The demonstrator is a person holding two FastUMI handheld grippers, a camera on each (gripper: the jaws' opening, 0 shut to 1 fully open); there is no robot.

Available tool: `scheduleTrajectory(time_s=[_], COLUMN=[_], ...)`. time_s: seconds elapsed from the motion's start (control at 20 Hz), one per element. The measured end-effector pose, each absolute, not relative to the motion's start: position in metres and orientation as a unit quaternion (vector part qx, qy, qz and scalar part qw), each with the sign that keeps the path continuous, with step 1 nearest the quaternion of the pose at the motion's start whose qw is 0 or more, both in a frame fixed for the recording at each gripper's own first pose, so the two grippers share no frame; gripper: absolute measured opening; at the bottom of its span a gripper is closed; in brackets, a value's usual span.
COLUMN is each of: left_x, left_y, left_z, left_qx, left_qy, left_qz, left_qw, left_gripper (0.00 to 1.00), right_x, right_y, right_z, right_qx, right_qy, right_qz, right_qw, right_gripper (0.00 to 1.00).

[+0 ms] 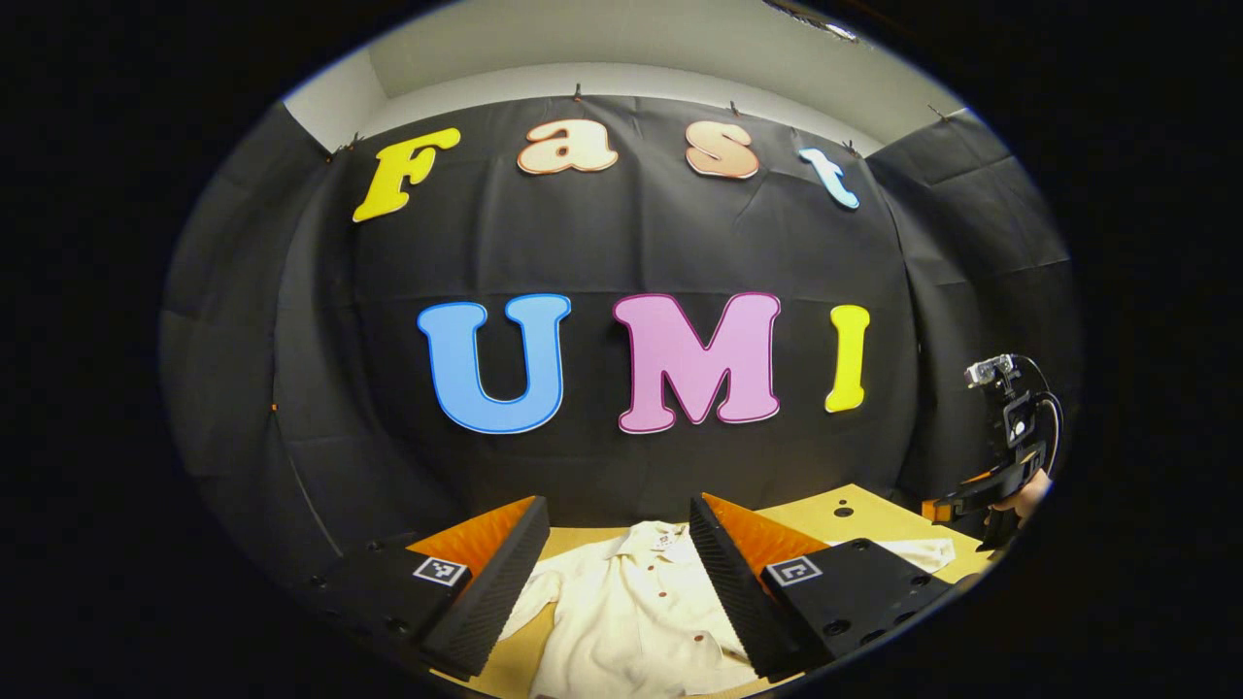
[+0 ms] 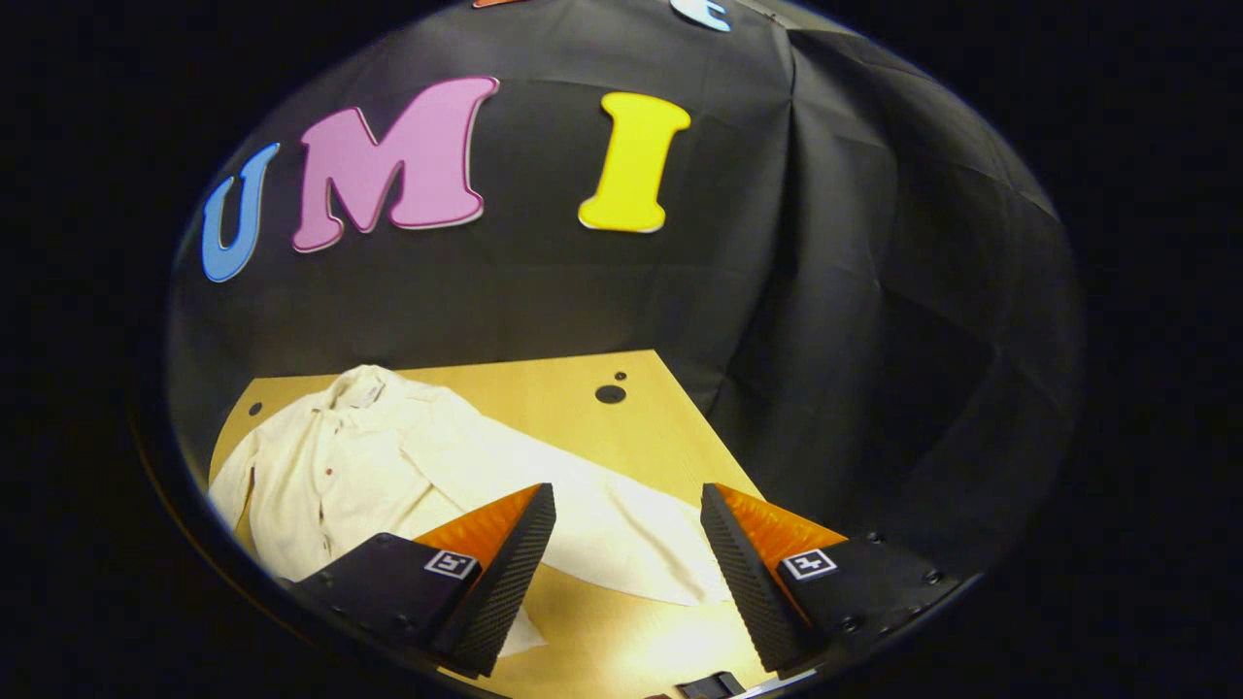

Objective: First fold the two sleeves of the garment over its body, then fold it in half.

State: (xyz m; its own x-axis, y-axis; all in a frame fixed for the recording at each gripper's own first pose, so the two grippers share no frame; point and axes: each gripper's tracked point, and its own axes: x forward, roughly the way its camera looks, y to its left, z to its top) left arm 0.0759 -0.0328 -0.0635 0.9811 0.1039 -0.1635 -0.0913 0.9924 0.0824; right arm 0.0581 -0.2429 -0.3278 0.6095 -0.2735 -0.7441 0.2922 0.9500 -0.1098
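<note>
Cream shirt (image 2: 330, 466) flat on wooden table (image 2: 583, 408), sleeve (image 2: 602, 515) outstretched; both grippers' fingers spread, empty, above it.

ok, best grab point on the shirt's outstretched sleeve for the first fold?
Probably the cuff end of the sleeve, from above. It lies flat, angled out from the shirt on the table, between the open right hand-held gripper's fingers.

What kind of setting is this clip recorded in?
Likely a staged recording booth, not a home: black cloth wall draped behind, a bare wooden table with drilled holes, and one cream shirt laid flat.
</note>
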Motion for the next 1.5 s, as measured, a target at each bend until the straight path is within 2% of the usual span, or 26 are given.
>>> scheduleTrajectory(time_s=[0.2, 0.25, 0.3, 0.75, 1.0, 1.25, 1.3, 1.35, 1.4, 1.45, 1.5], left_x=[0.091, 0.095, 0.098, 0.123, 0.129, 0.127, 0.125, 0.123, 0.121, 0.119, 0.117], left_y=[-0.054, -0.061, -0.068, -0.113, -0.113, -0.101, -0.096, -0.092, -0.088, -0.085, -0.082], left_z=[-0.062, -0.062, -0.065, -0.070, -0.070, -0.065, -0.066, -0.066, -0.066, -0.067, -0.068], left_qx=[0.038, 0.035, 0.034, 0.030, 0.028, 0.033, 0.032, 0.030, 0.027, 0.024, 0.020], left_qy=[0.098, 0.099, 0.103, 0.121, 0.117, 0.113, 0.114, 0.114, 0.113, 0.113, 0.114], left_qz=[0.053, 0.049, 0.046, 0.026, 0.023, 0.025, 0.027, 0.030, 0.033, 0.037, 0.041], left_qw=[0.993, 0.993, 0.993, 0.992, 0.992, 0.993, 0.993, 0.993, 0.993, 0.993, 0.992], left_gripper=[0.96, 0.96, 0.96, 0.95, 0.96, 0.96, 0.96, 0.97, 0.96, 0.96, 0.97], right_x=[0.045, 0.043, 0.040, 0.005, -0.011, -0.014, -0.013, -0.012, -0.008, -0.006, -0.004], right_y=[-0.280, -0.291, -0.298, -0.344, -0.341, -0.337, -0.337, -0.335, -0.333, -0.332, -0.327], right_z=[-0.377, -0.388, -0.399, -0.490, -0.519, -0.528, -0.529, -0.533, -0.532, -0.532, -0.534], right_qx=[0.006, 0.011, 0.018, 0.071, 0.128, 0.151, 0.150, 0.153, 0.159, 0.162, 0.166], right_qy=[0.470, 0.482, 0.498, 0.591, 0.625, 0.630, 0.628, 0.631, 0.630, 0.628, 0.627], right_qz=[-0.167, -0.172, -0.176, -0.203, -0.216, -0.227, -0.226, -0.219, -0.218, -0.224, -0.216], right_qw=[0.867, 0.859, 0.849, 0.777, 0.740, 0.728, 0.729, 0.729, 0.728, 0.727, 0.729], right_gripper=[0.97, 1.00, 0.98, 0.98, 0.98, 0.96, 0.93, 0.86, 0.86, 0.45, 0.43])
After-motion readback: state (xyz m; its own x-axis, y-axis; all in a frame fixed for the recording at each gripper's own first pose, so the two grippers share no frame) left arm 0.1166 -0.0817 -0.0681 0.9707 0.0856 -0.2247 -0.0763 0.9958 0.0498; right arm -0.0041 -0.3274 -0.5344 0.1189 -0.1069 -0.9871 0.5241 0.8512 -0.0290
